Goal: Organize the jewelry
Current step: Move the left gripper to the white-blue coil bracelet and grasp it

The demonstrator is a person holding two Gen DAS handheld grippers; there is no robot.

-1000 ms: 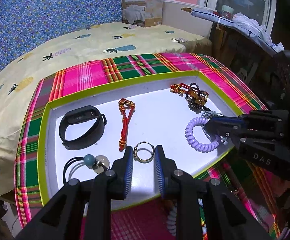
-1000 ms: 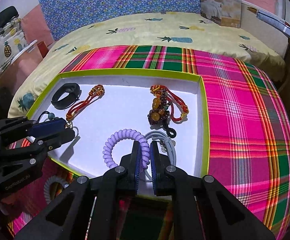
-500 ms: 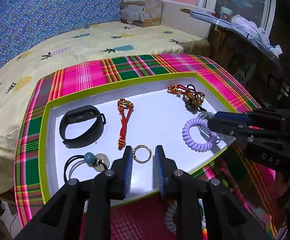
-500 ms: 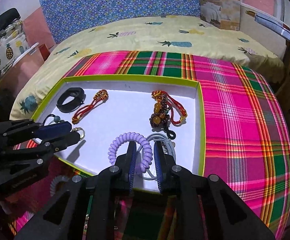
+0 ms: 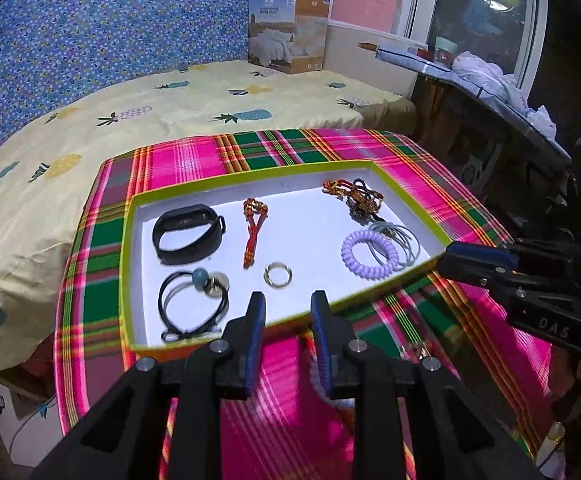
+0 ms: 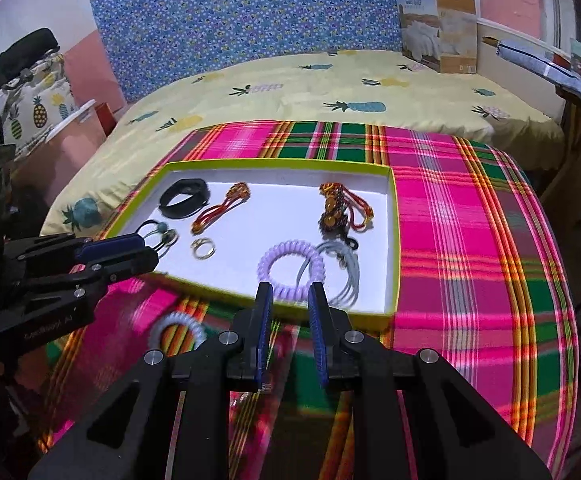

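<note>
The plaid cloth (image 6: 470, 240) covers the whole work surface, and on it sits the shallow green-rimmed tray (image 6: 395, 240) with most of the jewelry laid out inside. Still outside it, on the cloth just in front of the tray's near edge, lies a pale coil bracelet (image 6: 176, 330), blurred in the right wrist view and only peeking out behind the jaws in the left one. Both tools hang back over the cloth on the near side of the tray. The left gripper (image 5: 286, 312) stands open with nothing between its pads, and the right gripper (image 6: 290, 300) has just been parting its jaws, which now stand apart and empty; the lilac coil bracelet (image 6: 290, 268) rests free on the tray floor by the near edge, beside some grey hair ties (image 6: 342, 272). The key relation is this: the pale coil lies low and towards the near left corner of the tray, under the left tool and off to the left of the right one. A flat ring has no real long axis, so approach angle matters little. By this reading the left hand is nearer, and a drop straight down looks likeliest.
</note>
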